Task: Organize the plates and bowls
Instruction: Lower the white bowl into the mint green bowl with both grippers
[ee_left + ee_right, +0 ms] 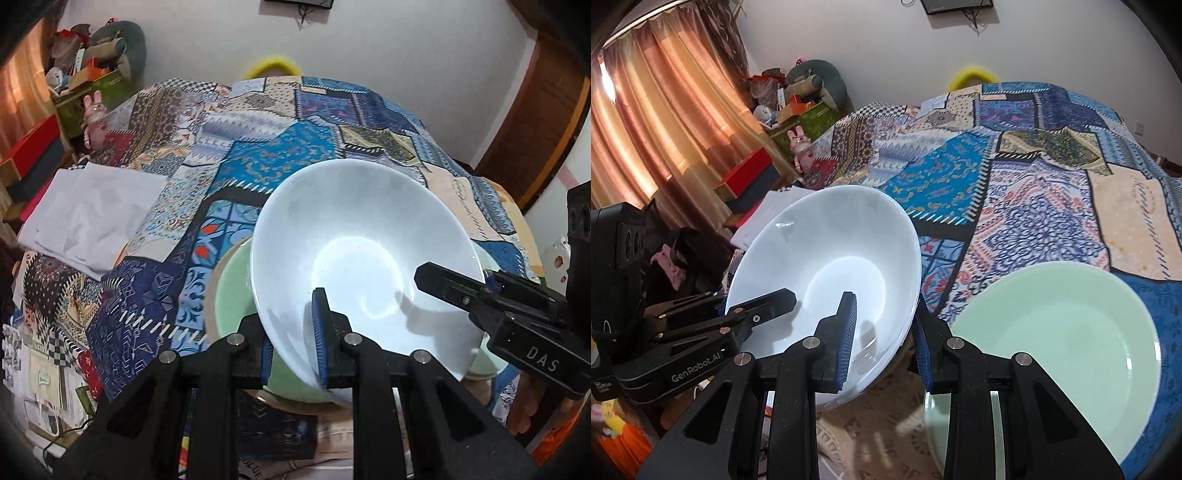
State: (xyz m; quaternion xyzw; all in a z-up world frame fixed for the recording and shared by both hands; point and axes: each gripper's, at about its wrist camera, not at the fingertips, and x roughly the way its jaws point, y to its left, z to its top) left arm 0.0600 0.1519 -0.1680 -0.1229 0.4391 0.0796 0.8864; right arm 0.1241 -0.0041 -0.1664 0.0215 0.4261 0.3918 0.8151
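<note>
A: Right, logging the grip. Both grippers are holding the white bowl [364, 254] by its rim, tilted above the patchwork bedspread [258, 162]. The left gripper [295, 343] is sitting at the bowl's 6 o'clock edge in its own view, jaws clamped on the rim, one blue pad [320, 332] inside and the other pad outside.

B: And the right gripper [884, 339]?

A: Its jaws are straddling the rim at roughly 5 o'clock of the bowl in the right wrist view, one pad inside, one outside. I'm judging them clamped on it, though the outer pad's contact is partly hidden.

B: Why two grips on one bowl?

A: Probably a handover, or steadying a smooth, glazed rim that could be slipping under a single pinch. I cannot tell which.

B: Where is the other dish lying?

A: The green plate [1056, 350] is resting flat on the bedspread. In the left wrist view it is showing just under and behind the bowl; in the right wrist view it is sitting at 3 o'clock of the bowl, apart from it.

B: Stage?

A: My judgement: the bowl is being carried toward the plate for stacking, not yet set down. A folded white cloth [92, 218] is lying well apart at 9 o'clock, uninvolved.

B: Risk?

A: Tilted bowl, hard glaze: releasing one side early could be letting it swing.
</note>
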